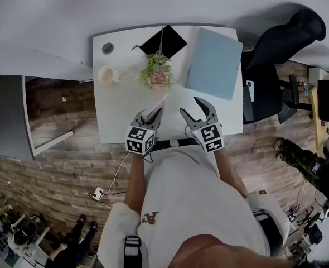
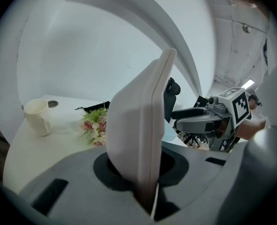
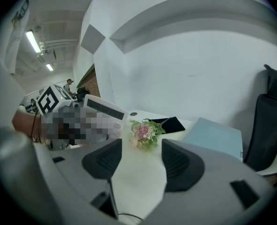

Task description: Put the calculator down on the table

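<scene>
Soft even indoor light, faint shadows, fisheye edge warping with dark vignettes, close foreground blurred

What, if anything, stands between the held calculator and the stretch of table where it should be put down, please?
Nothing visible does. The calculator, gripped by the left gripper, hangs over bare table. The flowers lie farther back, and the open right gripper is off to the side.
</scene>
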Demonstrator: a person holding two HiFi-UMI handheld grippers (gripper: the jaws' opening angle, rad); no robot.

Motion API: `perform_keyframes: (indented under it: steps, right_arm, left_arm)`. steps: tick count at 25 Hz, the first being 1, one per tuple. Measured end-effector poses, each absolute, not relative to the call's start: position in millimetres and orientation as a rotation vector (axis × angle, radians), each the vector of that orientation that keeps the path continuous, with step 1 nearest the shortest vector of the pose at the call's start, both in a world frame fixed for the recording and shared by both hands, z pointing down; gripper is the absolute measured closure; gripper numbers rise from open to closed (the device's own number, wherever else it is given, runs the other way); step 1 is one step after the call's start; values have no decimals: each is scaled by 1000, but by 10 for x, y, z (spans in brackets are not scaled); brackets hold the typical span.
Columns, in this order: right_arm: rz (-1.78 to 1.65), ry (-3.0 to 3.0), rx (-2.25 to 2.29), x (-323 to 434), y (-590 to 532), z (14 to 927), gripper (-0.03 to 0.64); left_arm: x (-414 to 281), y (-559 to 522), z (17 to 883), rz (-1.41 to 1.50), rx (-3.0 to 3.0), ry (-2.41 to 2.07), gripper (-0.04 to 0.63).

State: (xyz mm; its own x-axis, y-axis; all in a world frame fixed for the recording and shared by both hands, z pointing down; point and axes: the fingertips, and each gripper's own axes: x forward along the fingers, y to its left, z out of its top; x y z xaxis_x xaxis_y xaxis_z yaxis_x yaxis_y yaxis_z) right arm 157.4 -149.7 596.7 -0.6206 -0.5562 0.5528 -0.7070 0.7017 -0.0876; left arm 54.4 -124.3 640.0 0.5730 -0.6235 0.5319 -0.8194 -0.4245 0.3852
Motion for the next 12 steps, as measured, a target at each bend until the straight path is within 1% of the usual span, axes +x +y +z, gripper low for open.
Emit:
perform_keyframes:
  steps: [12]
  right_arm:
    - [494,-2346,880,1501,-1328,6368,352]
  left_arm:
    - [661,-1160,6810,377,2075,-1013,518]
